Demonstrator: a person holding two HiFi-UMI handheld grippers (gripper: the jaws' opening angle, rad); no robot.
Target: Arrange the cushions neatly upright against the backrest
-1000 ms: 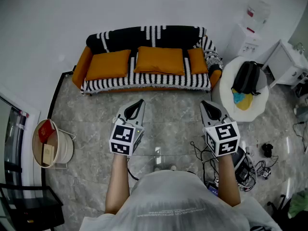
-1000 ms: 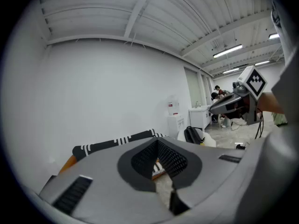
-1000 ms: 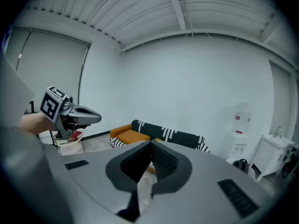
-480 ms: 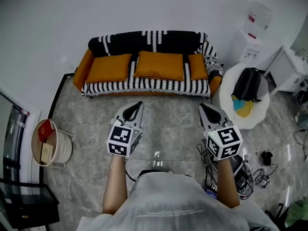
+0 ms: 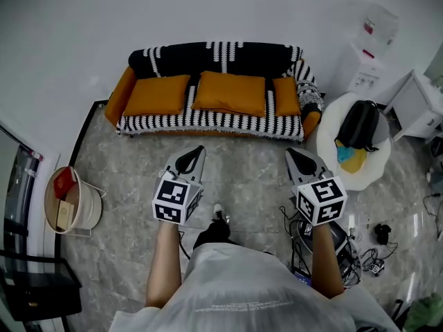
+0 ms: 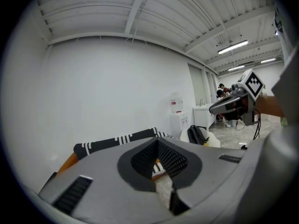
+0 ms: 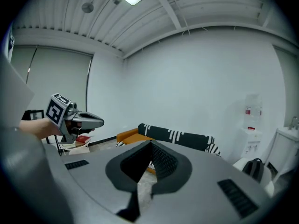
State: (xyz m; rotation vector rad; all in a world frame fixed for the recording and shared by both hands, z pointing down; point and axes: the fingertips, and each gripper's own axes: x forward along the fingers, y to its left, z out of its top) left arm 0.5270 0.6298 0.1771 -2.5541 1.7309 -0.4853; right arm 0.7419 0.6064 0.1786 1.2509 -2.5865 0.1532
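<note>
An orange sofa (image 5: 121,92) with a black-and-white striped throw stands against the far wall. Three orange cushions lie flat on its seat: a left one (image 5: 156,94), a middle one (image 5: 231,93) and a small right one (image 5: 284,95). My left gripper (image 5: 199,149) and right gripper (image 5: 291,151) hover over the marble floor well short of the sofa, both shut with nothing in them. In the left gripper view the sofa's striped backrest (image 6: 117,141) shows past the jaws; in the right gripper view the backrest (image 7: 175,135) shows too.
A white round chair (image 5: 377,168) with a black backpack (image 5: 358,123) stands right of the sofa, a water dispenser (image 5: 365,64) behind it. A pale bin (image 5: 86,209) stands at the left. Cables and a bag (image 5: 336,244) lie by my right side.
The view has shifted slightly toward the sofa. A foot now shows on the floor between the grippers. Both grippers stay shut in the same pose.
</note>
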